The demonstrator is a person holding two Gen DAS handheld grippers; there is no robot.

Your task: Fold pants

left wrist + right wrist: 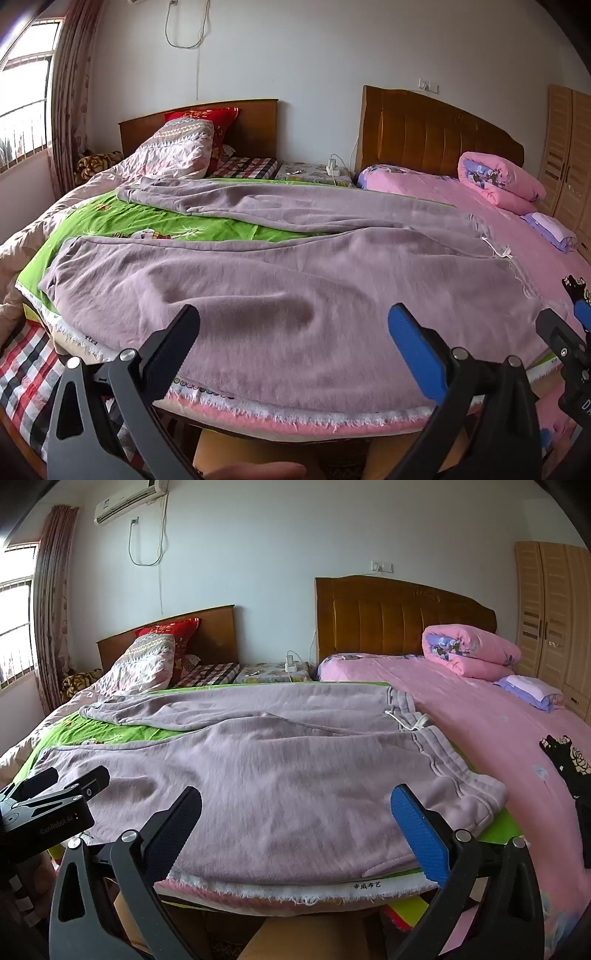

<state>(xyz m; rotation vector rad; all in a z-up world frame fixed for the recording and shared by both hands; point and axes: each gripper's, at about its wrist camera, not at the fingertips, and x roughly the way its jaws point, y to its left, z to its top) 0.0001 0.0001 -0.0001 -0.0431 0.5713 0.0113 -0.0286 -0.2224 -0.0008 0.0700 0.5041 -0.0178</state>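
Fleecy lilac sweatpants (295,266) lie spread flat across the bed, legs running off to the left over a green printed sheet (110,221), ribbed waistband (436,746) and white drawstring (406,720) to the right beside the pink bedspread (498,731). Left gripper (295,332) hangs just over the near leg, one black finger, one blue, jaws spread wide, nothing between them. Right gripper (295,812) hovers likewise, fully apart and empty, over the near waistband corner. Frayed white-and-pink fabric edging (295,890) runs under the pants' near side. Only the right view shows the air conditioner (129,500); the left view reveals more window (26,92) and the checked blanket (26,369).
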